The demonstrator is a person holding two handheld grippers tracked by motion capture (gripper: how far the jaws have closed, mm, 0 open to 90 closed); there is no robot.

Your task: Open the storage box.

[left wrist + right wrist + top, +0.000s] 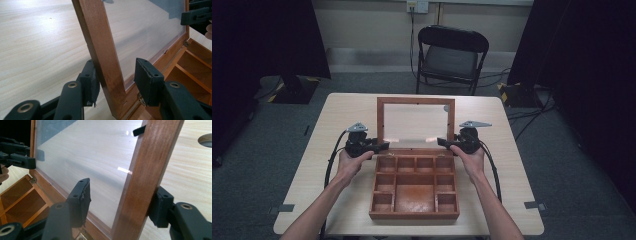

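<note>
Lid (pixel 416 123) stands upright, both hand-held grippers' jaws spread around its side rails.

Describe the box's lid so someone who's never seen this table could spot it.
On the pale wooden table stands an open wooden box of small compartments. Its lid rises from the far edge: a brown frame around a clear pane.

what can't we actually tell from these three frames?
- Left gripper view: the brown wooden box's glass-paned lid is cut off at the top edge, and the left gripper hides the hinge.
- Right gripper view: the frame hides whether the right gripper has its outer jaw pressing.
- High view: the box compartments are too small to rule out little items.
</note>
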